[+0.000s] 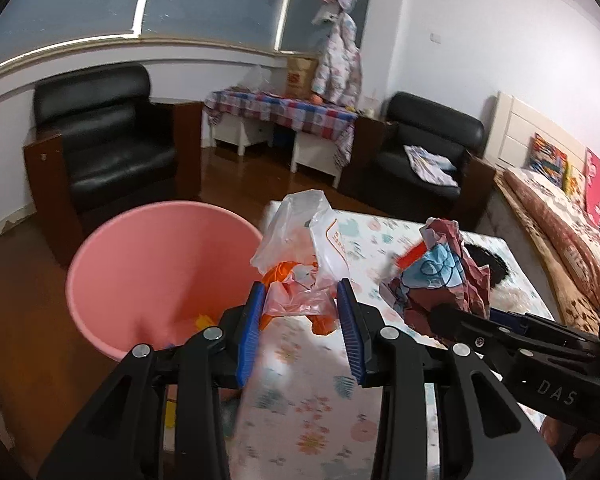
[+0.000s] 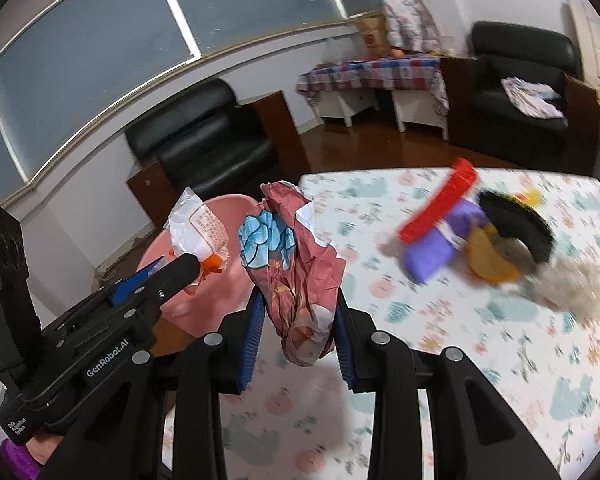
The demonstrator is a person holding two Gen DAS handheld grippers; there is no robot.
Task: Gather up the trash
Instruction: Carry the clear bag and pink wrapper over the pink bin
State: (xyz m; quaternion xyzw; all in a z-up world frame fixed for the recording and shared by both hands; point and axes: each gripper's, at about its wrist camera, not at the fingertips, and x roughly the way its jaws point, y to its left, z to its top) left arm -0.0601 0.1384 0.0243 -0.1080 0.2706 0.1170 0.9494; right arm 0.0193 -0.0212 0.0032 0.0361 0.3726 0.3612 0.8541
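Pink bin (image 1: pixel 156 264) beside floral table (image 1: pixel 300 420), left gripper (image 1: pixel 300 300) clamping crinkled clear-orange plastic bag (image 1: pixel 300 248), right gripper (image 2: pixel 296 312) pinching crumpled maroon wrapper (image 2: pixel 300 272)

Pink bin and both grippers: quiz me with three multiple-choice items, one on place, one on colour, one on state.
1. Where is the pink bin?
A. On the table
B. On the floor beside the table
C. On the armchair

2. What colour are the gripper pads?
A. Blue
B. Green
C. White

3. What is the right gripper doing?
A. Open and empty
B. Shut on a bottle
C. Shut on crumpled paper

Answers: 1 B, the bin stands on the wood floor at the table's edge. 2 A, blue ribbed pads show in both views. 3 C, red patterned paper is pinched between its pads; the left gripper grips plastic bags.
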